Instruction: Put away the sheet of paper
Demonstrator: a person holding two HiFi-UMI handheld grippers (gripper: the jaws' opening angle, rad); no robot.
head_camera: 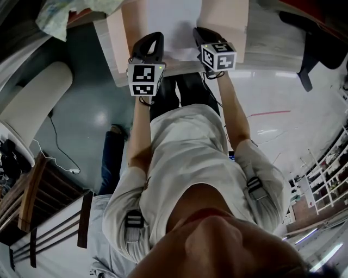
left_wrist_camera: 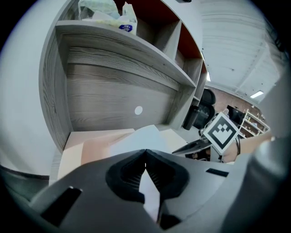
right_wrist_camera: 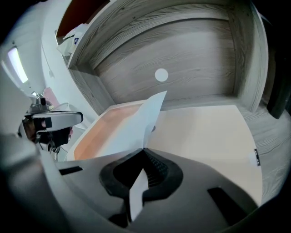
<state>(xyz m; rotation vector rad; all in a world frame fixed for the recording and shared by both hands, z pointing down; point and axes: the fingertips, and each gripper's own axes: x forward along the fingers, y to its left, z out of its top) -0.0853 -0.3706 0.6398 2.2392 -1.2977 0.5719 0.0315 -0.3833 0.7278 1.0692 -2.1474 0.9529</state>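
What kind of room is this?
Probably an office or lab, not a home: a grey wooden shelf unit with open compartments, a black office chair, and a shiny hard floor.

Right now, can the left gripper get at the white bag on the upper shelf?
Probably not: the left gripper is shut on the sheet of paper, which the right gripper pinches too, and the white bag sits above the shelf board, higher than the jaws point.

One sheet of paper (right_wrist_camera: 136, 125), two grippers (head_camera: 156, 37) (head_camera: 200, 32), one shelf unit (left_wrist_camera: 118, 91).
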